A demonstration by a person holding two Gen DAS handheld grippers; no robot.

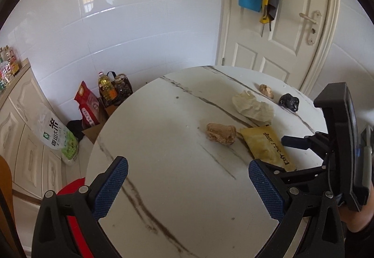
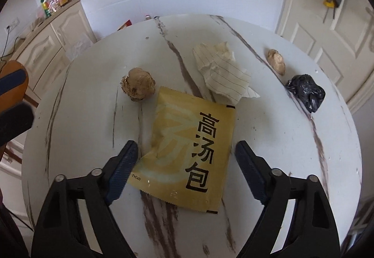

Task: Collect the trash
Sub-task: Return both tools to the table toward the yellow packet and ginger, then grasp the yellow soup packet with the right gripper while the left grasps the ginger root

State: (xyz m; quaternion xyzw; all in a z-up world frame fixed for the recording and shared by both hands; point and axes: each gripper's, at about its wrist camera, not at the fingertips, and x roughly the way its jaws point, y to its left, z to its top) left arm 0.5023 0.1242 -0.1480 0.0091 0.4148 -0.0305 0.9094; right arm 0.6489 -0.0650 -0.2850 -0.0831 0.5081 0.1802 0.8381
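On the round marble table [image 1: 163,132] lie several bits of trash. A yellow soup packet [image 2: 198,132] lies flat between the fingers of my right gripper [image 2: 186,144], which is open; the left finger sits at the packet's edge and the right finger stands clear. Beyond it are a brown crumpled ball [image 2: 138,87], a crumpled lined paper [image 2: 222,71], a small brown wad [image 2: 277,61] and a black plastic wad [image 2: 306,92]. My left gripper [image 1: 188,163] hangs open over bare tabletop, left of the packet [image 1: 266,146] and the brown ball [image 1: 221,134].
A white door [image 1: 275,43] stands behind the table on the right. A cream cabinet [image 2: 46,47] runs along the left wall. On the floor by the wall are a rice bag [image 1: 58,136], a red bag [image 1: 86,104] and oil bottles [image 1: 107,87]. Something red [image 1: 72,185] sits low beside the table edge.
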